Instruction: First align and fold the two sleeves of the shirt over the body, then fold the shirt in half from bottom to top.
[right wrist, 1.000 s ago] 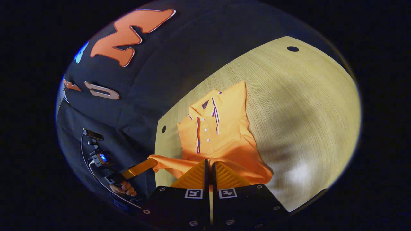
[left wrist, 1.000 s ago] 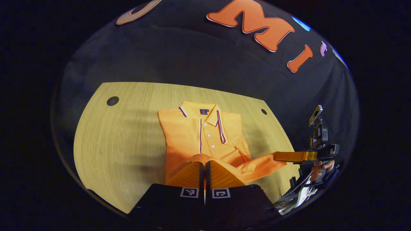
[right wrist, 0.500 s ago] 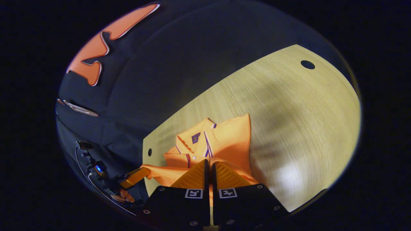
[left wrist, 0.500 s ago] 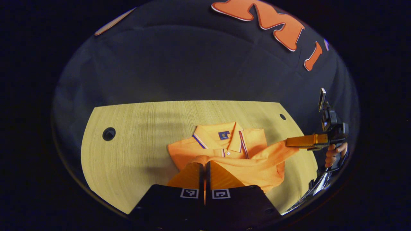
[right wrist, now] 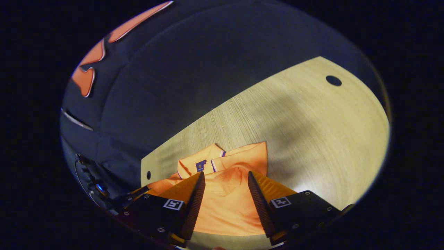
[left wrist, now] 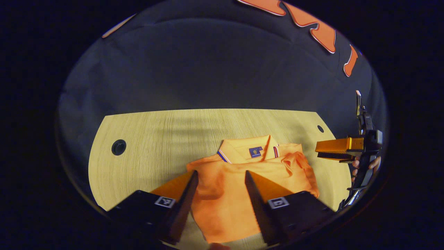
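**Shirt folded in half; both grippers released**

Left gripper (left wrist: 219,173): fingers spread apart, holding nothing, positioned above the orange shirt (left wrist: 242,187). The shirt lies folded on the wooden table (left wrist: 145,139), lower half laid over the body, collar (left wrist: 248,150) exposed at the far edge. Right gripper (right wrist: 225,175): fingers likewise spread apart, empty, above the same shirt.

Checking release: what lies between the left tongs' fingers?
In the left gripper view, the folded shirt on the table; the left tongs are open.
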{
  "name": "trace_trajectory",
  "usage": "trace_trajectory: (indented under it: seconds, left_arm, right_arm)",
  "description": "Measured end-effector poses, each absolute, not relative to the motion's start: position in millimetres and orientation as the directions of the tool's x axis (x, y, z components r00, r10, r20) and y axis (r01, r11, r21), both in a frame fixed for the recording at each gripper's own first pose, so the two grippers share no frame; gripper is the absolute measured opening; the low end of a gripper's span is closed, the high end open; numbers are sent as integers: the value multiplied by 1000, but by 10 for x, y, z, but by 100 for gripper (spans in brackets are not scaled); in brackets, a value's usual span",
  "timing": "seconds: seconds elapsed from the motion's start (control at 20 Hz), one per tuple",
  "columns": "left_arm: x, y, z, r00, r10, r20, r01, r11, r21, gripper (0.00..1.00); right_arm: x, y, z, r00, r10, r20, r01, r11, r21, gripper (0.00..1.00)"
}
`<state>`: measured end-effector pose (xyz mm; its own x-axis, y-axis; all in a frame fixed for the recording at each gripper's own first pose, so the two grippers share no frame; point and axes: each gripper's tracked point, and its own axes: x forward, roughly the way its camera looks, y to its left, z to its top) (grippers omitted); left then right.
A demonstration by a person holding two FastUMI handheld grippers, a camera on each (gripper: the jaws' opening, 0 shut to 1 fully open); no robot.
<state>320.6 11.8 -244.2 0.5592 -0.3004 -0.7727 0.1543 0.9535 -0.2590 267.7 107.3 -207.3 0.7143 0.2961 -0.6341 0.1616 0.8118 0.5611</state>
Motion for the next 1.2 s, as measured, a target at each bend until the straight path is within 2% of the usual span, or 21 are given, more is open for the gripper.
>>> trace_trajectory:
  seconds: [0.05,0.1,0.2,0.5,1.05,1.2]
  left_arm:
    - [3203,152,-2355,582,-290,-760,138,956,-259,98]
    - [3151,195,-2221,605,-274,-748,125,960,-250,98]
    - [3006,259,-1924,659,-233,-715,119,971,-207,96]
    - [2226,186,-1016,815,-155,-558,109,987,-116,96]
    - [568,-99,-2,939,-68,-338,23,991,-135,95]
    - [191,-259,187,960,-88,-264,57,991,-121,95]
  right_arm:
    - [2613,955,-2057,739,244,-628,154,846,510,83]
    - [2509,871,-2005,762,201,-616,149,871,468,93]
    - [2306,754,-1795,817,153,-555,128,892,434,96]
    - [1477,587,-1187,922,111,-372,22,942,336,96]
    - [57,727,-597,962,219,-166,-182,960,212,98]
    - [-253,759,-421,967,241,-86,-222,958,182,98]
